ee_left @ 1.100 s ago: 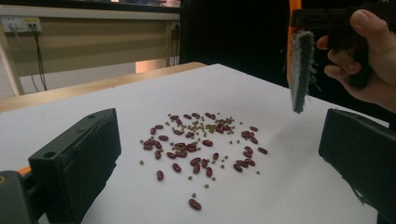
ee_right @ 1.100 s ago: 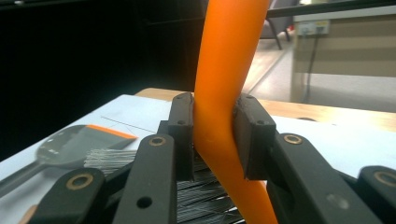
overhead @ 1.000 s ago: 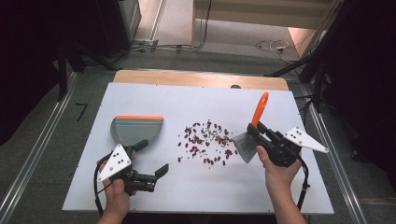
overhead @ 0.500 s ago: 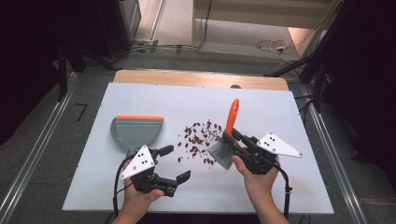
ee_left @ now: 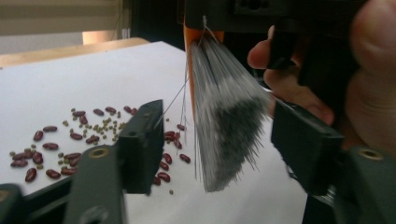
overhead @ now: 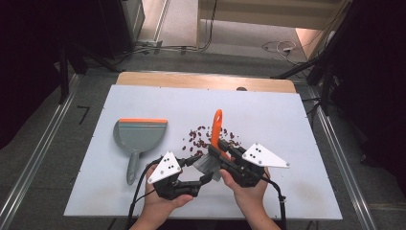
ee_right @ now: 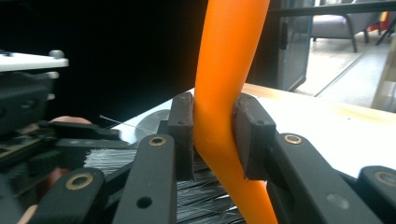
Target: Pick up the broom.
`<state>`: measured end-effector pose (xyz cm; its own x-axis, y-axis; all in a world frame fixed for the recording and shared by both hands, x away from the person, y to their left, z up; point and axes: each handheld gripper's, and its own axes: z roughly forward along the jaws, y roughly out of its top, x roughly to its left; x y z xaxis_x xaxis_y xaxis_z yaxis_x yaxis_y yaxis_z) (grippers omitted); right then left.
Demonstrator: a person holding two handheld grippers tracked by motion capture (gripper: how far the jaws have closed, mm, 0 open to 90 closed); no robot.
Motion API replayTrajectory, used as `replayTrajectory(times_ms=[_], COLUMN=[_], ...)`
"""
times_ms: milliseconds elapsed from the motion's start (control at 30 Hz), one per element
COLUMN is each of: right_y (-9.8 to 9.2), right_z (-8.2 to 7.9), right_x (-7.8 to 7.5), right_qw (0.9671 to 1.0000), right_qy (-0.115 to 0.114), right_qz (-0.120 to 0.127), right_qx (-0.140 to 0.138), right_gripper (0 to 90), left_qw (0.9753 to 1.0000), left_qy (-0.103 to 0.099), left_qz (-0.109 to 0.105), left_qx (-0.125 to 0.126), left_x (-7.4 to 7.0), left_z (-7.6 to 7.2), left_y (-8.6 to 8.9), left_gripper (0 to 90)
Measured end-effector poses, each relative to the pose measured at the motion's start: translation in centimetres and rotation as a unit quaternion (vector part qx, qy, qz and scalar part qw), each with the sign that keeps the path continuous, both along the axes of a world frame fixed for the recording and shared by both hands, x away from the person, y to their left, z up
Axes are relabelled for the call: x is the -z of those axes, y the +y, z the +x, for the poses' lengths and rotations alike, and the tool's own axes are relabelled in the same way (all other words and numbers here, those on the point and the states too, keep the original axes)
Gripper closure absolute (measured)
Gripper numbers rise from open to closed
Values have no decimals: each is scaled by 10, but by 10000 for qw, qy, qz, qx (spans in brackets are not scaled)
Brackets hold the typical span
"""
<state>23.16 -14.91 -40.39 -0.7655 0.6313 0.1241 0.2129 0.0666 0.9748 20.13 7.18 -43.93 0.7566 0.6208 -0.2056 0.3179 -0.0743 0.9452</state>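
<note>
Right gripper (overhead: 221, 154) has its jaws clamped on the orange brush (overhead: 216, 132) handle, left gripper (overhead: 203, 168) gaping around the bristles, so I'd sweep the beans (overhead: 201, 139) left toward the dustpan (overhead: 137, 136) gently.

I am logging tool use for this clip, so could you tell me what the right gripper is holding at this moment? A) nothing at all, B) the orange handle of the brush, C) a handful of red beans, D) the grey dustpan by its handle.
B: in the right gripper view the right gripper has both jaws pressed against the brush's orange handle, while the dustpan lies untouched on the table.
</note>
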Motion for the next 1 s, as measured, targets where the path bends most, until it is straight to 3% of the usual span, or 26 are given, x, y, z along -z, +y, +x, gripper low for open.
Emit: replayTrajectory(times_ms=[200,300,500,600,667,700,733,900,1000], right_y=[9,12,12,7,0,0,-8,-25,-31], right_z=[-5,-5,0,7,13,13,18,32,39], right_x=[2,3,5,0,-4,-4,-6,-2,1], right_qw=[9999,9999,9997,9976,9945,9945,9923,9836,9714], right_qy=[-10,-9,20,42,175,175,197,534,749], right_qz=[-30,-49,-115,-161,-139,-139,-176,-336,-241], right_qx=[-103,-89,-217,-674,-1027,-1027,-1210,-1689,-2241], right_gripper=[688,688,681,509,470,470,458,459,460], left_qw=[9999,9999,9999,10000,10000,10000,9999,9976,9954], left_qy=[91,112,69,32,-11,-11,-21,-129,-132], left_qz=[-24,-34,88,19,26,26,60,-28,-148], left_qx=[-142,-84,-104,-33,68,68,121,679,935], left_x=[1,1,2,0,-3,-3,-3,-7,-10], left_z=[2,2,4,5,8,8,8,11,13], left_y=[0,3,6,14,24,24,27,43,49], left_gripper=[632,769,859,866,867,869,869,870,870])
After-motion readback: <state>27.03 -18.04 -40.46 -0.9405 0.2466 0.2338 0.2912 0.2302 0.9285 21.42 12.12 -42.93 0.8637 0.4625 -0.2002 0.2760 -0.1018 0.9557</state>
